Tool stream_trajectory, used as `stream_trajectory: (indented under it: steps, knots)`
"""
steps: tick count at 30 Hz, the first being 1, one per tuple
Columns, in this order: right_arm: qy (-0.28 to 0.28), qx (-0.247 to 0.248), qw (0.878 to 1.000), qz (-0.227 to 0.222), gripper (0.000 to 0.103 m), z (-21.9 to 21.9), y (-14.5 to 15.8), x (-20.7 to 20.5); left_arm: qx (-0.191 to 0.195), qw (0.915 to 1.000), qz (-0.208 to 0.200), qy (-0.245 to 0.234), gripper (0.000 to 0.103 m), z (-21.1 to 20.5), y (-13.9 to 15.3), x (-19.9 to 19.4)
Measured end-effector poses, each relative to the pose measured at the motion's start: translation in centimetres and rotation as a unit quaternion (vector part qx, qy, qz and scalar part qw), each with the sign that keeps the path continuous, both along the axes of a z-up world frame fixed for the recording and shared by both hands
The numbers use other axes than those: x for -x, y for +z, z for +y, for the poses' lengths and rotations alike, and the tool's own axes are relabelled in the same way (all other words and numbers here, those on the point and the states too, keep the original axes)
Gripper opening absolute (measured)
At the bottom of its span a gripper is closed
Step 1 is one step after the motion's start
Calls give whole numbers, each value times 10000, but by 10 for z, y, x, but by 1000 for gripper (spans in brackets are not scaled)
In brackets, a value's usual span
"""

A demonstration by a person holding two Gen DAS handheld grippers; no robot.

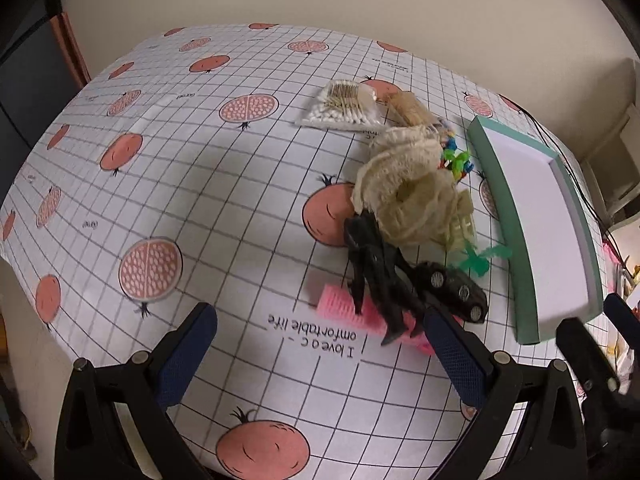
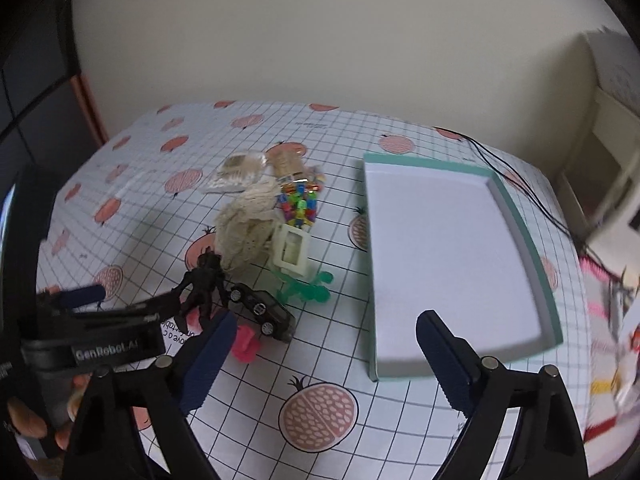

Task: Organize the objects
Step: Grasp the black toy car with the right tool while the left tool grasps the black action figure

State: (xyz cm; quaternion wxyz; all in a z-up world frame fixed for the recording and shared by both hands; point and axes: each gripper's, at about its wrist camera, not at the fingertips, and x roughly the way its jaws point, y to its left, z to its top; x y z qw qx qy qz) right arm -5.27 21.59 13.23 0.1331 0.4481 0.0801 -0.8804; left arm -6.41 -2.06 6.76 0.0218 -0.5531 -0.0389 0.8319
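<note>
On the pomegranate-print tablecloth (image 1: pixel 192 184), a clutter pile sits just left of the teal-rimmed tray (image 2: pixel 536 256) (white inside, nothing in it).

Pile contents, far to near:
- bag of cotton swabs (image 1: pixel 344 108) at the far end, a cork-stoppered item (image 2: pixel 286 162) beside it, blurry
- multicoloured beads (image 2: pixel 299 205) in clear packaging, between the cork item and the cream lace ribbon bundle (image 1: pixel 404 188)
- cream plastic frame-like piece (image 2: pixel 291 251) leaning against the ribbon bundle, on the tray side
- green plastic piece (image 2: pixel 310 290) flat on the cloth, near the frame's base
- black toy car (image 2: pixel 262 312) near the front, lying close to the green piece
- black figure toy (image 1: pixel 372 276) (spiky, can't resolve what it is) lying partly across a pink comb (image 1: pixel 344 312)

Left gripper (image 1: pixel 320 356): fingers spread wide, nothing between them, hovering low over the cloth with the right-hand fingertip close to the toy car and comb. No contact I can confirm. A hand (image 2: pixel 28 420) shows on its handle in the right wrist view.

Right gripper (image 2: pixel 326 354): fingers likewise released and empty, above the cloth near the tray's near-left corner, pile off to its left.

Black cables (image 2: pixel 504 168) run across the cloth behind the tray's far corner. Everything in the pile is outside the tray.
</note>
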Motion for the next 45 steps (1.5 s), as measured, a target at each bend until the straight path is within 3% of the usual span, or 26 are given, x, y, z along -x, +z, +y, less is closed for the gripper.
stream_trajectory:
  steps: [11, 14, 18, 21, 29, 45]
  knots:
    - [572, -233, 9958, -670, 73, -24, -20, 37, -21, 9992, -348, 181, 96, -7, 5, 42]
    - [629, -118, 9945, -834, 69, -25, -30, 41, -315, 9983, -443, 188, 95, -7, -4, 45]
    - [685, -75, 9929, -972, 65, -29, -41, 44, -444, 9964, -696, 180, 80, -6, -20, 47]
    - [692, -16, 9913, -1117, 62, -31, -49, 47, -655, 9944, -794, 248, 80, -6, -26, 46]
    - [801, -199, 9878, -1318, 55, -43, -64, 48, -841, 9928, -848, 84, 71, 9, -28, 41]
    - [627, -274, 9857, -1542, 46, -52, -79, 56, -974, 9910, -890, 209, 49, 15, -39, 49]
